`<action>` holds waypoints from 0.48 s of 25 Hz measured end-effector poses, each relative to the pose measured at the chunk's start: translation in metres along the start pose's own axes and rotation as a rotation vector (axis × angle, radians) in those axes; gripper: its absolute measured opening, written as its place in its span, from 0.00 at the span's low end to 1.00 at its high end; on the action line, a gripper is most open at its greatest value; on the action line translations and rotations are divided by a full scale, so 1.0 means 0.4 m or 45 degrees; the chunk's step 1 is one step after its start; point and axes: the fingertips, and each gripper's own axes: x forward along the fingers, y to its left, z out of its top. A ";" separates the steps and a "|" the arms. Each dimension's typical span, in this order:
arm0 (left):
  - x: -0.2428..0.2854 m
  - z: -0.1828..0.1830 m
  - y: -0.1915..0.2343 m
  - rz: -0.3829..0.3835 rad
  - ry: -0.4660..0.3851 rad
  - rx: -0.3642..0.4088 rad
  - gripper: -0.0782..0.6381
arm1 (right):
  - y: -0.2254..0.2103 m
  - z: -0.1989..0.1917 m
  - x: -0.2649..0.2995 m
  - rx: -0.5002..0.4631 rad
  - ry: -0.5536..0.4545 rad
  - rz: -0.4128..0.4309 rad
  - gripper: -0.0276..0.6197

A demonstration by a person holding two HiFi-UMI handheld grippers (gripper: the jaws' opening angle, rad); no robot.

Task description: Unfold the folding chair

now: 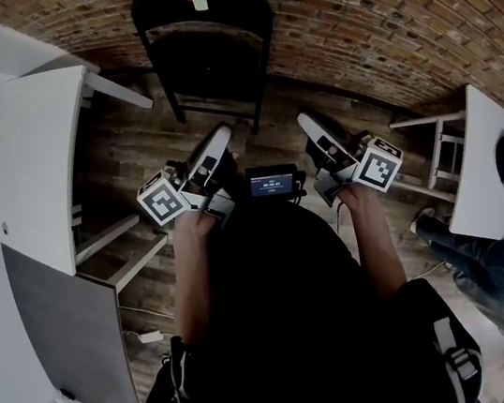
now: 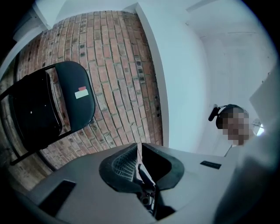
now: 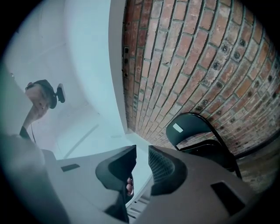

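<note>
The folding chair [image 1: 207, 46] is standing at the far edge of the wooden floor [image 1: 131, 158], against the brick wall [image 1: 373, 6], its seat looking folded up; the left gripper [image 1: 216, 144] is holding its jaws pressed together on nothing; the right gripper [image 1: 311, 127] is holding its jaws slightly spread, nothing between them; both are pointing toward the chair, apart from it.

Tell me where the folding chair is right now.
Head view, top centre: the folding chair stands against the brick wall, ahead of the left gripper and right gripper, touching neither, white table to its left.
</note>
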 end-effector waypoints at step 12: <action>0.062 0.240 0.132 -0.187 -0.056 -0.165 0.14 | -0.052 0.095 0.187 -0.129 -0.039 -0.143 0.17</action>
